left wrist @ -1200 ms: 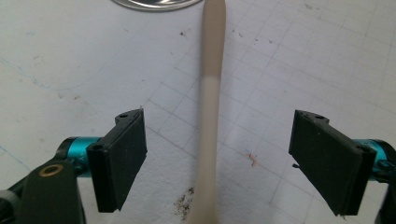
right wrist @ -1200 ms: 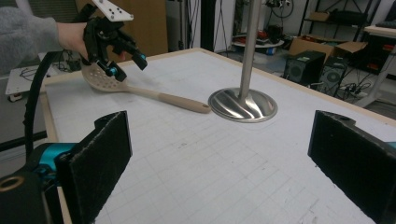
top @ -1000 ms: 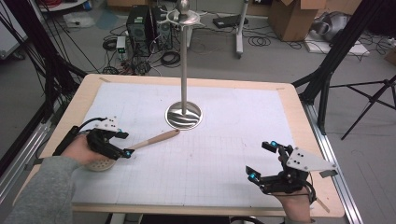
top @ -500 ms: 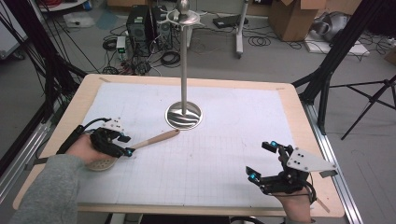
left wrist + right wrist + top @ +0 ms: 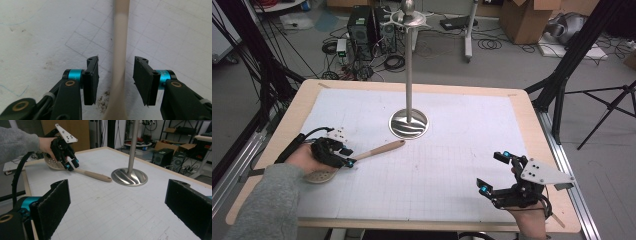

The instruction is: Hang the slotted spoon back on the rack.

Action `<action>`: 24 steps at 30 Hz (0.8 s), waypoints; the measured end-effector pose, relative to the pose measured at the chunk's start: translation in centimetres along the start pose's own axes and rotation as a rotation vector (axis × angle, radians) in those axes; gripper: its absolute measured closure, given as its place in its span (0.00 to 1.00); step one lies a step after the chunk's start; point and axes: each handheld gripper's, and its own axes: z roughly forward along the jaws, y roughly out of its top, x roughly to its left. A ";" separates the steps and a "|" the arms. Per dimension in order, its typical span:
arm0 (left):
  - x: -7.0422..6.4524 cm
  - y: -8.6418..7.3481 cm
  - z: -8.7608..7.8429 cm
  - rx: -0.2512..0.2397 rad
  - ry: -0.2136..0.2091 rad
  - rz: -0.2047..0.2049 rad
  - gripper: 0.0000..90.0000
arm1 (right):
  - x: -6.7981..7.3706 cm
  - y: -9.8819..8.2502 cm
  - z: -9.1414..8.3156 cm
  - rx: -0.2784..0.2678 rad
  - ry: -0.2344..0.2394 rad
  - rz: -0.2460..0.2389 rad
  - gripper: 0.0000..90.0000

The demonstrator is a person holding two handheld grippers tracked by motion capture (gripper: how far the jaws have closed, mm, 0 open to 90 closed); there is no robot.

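L claw (image 5: 116, 82) closing, pads astride spoon handle (image 5: 120, 50) w/ gaps, no clamp yet | spoon at desk (image 5: 512, 100) 9 o'clock, handle aimed twd stand (image 5: 409, 122) for easy pinch | R claw (image 5: 493, 172) apart, idle at 4 o'clock

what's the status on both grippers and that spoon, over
Left gripper fingers astride the slotted spoon handle, just been closing, gaps still showing each side. Right gripper open, idle near the table edge. Metal stand beyond the handle tip, not in the way.
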 end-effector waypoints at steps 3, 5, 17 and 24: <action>-0.1 0.0 0.3 0.014 0.001 0.003 0.64 | 0.0 0.0 0.0 0.001 0.001 0.001 0.06; -0.1 0.0 0.4 0.023 0.003 0.002 0.65 | 0.0 0.0 0.0 0.004 0.004 0.002 0.05; 0.1 0.0 0.4 0.028 0.008 0.003 0.73 | 0.0 0.0 -0.1 0.001 0.005 0.001 0.05; -0.4 0.0 0.4 0.025 0.004 0.032 0.85 | 0.0 0.0 -0.2 0.001 0.005 0.008 0.06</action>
